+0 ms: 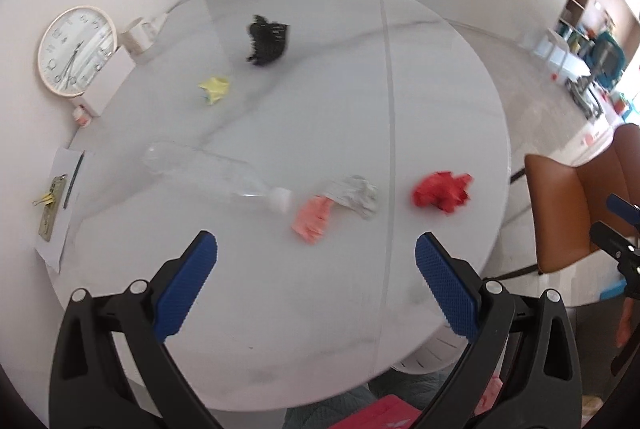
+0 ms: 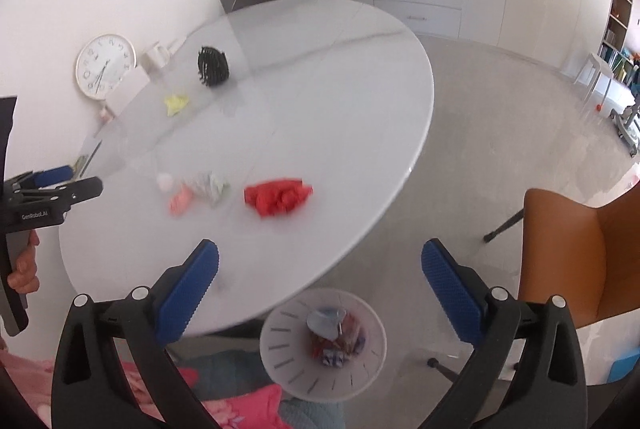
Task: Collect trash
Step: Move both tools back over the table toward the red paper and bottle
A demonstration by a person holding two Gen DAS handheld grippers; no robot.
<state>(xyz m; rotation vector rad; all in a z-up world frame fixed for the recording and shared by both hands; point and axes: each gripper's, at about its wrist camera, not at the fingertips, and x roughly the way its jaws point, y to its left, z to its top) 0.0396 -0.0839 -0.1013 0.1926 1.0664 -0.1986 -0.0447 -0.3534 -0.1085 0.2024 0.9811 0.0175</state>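
L gripper (image 1: 316,249): jaws wide apart, nothing betw them, hovering over near edge of desk (image 1: 440,101). R gripper (image 2: 320,261): jaws also spread, empty, hanging over desk's near rim w/ floor below

Trash on desk, left wrist view, clock dirs from L jaws:
- pink wad (image 1: 312,215) at 12, nearest, just ahead
- grey-white crumple (image 1: 356,195) touching pink wad, abt 12–1
- clear bottle (image 1: 208,173) lying on side at 11, white cap toward pink wad, close to it
- red crumple (image 1: 442,193) at 1–2, apart from the pink/grey pair
- yellow scrap (image 1: 215,89) at 11, farther out
- black spiky piece (image 1: 268,43) at 12, far side

Bin (image 2: 322,345): white slotted basket on floor under desk rim, 6 o'clock from R jaws, some wrappers already in it

Not trash, prob leave: clock (image 1: 76,51) leaning at wall, mug (image 1: 138,33), notepad w/ pen (image 1: 60,201), all 9–10 side

Step in hand (judgement): picking next item; task part done. Red crumple looks best for R – 11–12 of its jaws, clear all round. Approach from above, straddle it, close on the bulk not a loose flap, lift clear before swinging to bin. L should take pink wad alone: grey piece abuts, so come in from pink's near side. Bottle likely rolls; grip across body
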